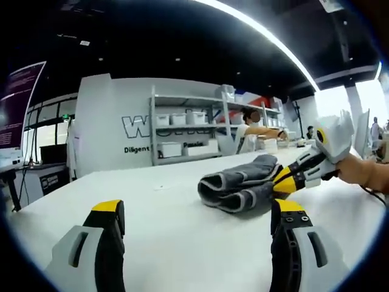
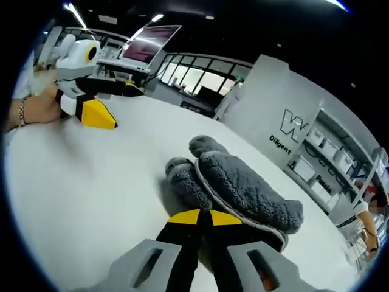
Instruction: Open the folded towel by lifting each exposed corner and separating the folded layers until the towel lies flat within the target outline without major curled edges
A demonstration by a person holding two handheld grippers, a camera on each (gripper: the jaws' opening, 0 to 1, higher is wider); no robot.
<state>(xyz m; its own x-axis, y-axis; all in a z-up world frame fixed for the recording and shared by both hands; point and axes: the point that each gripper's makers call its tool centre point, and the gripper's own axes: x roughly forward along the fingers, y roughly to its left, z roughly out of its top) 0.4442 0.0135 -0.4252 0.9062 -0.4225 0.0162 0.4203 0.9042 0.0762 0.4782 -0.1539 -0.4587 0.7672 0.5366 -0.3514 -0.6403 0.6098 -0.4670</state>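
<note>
You've got a white table (image 1: 170, 201) across the lower frame, a grey wall (image 1: 115, 115) with lettering centre-left, and white shelving (image 1: 188, 131) with bins beside it. Dark ceiling, a bright light strip (image 1: 267, 36) curving upper right, windows (image 2: 200, 76) at upper centre of the right gripper view.

A white table (image 1: 152, 201) spans the foreground of a large workroom, with a white wall (image 1: 115, 131) bearing dark lettering behind it. Beside the wall, metal shelves (image 1: 185, 131) hold white bins (image 1: 171, 149), and a person (image 1: 250, 129) sits at the table's far end. A lit screen (image 2: 149, 41) stands near a row of windows (image 2: 200, 78).
</note>
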